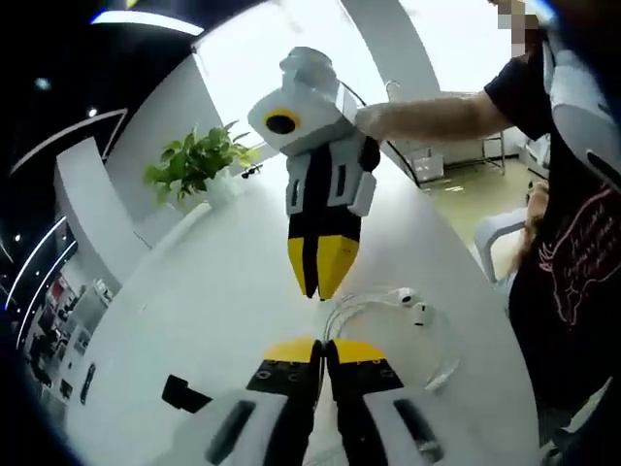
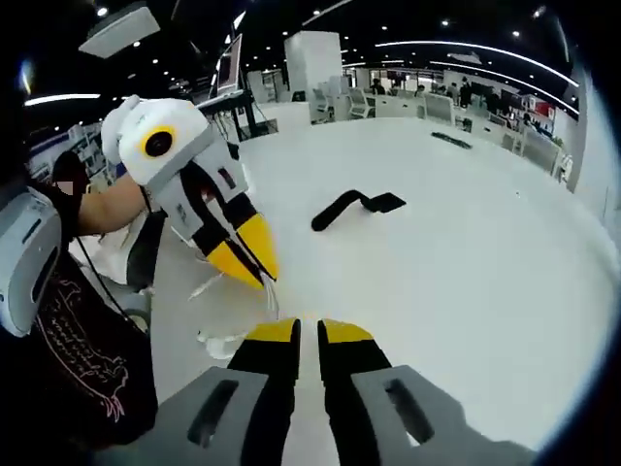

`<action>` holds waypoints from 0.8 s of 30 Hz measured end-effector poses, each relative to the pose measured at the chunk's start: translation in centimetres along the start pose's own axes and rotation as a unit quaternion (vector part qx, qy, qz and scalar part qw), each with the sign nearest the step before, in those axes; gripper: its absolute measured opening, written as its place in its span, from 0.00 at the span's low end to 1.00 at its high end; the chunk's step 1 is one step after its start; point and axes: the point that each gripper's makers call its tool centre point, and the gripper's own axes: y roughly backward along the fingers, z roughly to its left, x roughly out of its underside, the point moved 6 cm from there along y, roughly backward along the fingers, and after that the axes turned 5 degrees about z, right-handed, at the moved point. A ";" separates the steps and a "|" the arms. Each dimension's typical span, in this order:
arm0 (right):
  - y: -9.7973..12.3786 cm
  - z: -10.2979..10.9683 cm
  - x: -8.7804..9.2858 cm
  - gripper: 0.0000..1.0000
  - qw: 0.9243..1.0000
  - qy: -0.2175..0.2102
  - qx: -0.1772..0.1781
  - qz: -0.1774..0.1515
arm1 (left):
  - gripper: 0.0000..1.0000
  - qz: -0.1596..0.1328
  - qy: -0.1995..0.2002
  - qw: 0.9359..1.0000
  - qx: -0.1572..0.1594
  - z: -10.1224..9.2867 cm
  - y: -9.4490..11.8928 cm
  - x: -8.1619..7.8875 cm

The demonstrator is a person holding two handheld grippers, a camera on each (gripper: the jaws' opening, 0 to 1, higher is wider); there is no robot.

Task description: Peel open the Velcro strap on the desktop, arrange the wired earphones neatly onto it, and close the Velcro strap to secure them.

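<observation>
White tabletop (image 1: 194, 320) fills the middle of the left gripper view, round-edged and glossy, and the wired earphones (image 1: 403, 320) lie on it in a loose coil of thin white cable, with the 2 buds side by side at the coil's upper edge. The left gripper (image 1: 323, 348) rises from the bottom of that view with its yellow-tipped jaws pressed together and nothing between them; its tips sit just beside the cable coil. The right gripper (image 1: 320, 282) hangs above the table, held by a person's hand, tips pointing down near the coil, its 2 jaws closed and empty.

In the right gripper view, the right gripper (image 2: 309, 332) shows the same closed, empty jaws at the bottom. The left gripper (image 2: 254, 270) enters from the left, angled down, tips together over a bit of white cable (image 2: 218, 342) on the table (image 2: 466, 291). The Velcro strap (image 2: 354, 208) is a dark, bent strip lying flat on the table, well apart from both grippers and from the earphones. In the left gripper view, it (image 1: 184, 393) shows as a dark piece just left of the left gripper's body.

A potted plant (image 1: 199, 165) stands at the table's far edge.
</observation>
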 end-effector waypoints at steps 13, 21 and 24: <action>-2.2 1.4 -1.2 0.20 0.996 0.072 -0.052 0.002 | 0.08 0.003 -0.029 1.000 -0.007 -0.4 0.5 0.2; -2.5 2.5 -1.6 0.21 0.995 0.076 -0.060 0.014 | 0.08 0.008 -0.037 0.999 -0.015 -0.6 1.1 0.4; -2.4 2.6 -1.7 0.22 0.995 0.083 -0.058 0.011 | 0.08 0.002 -0.042 0.999 -0.024 -0.7 1.6 0.3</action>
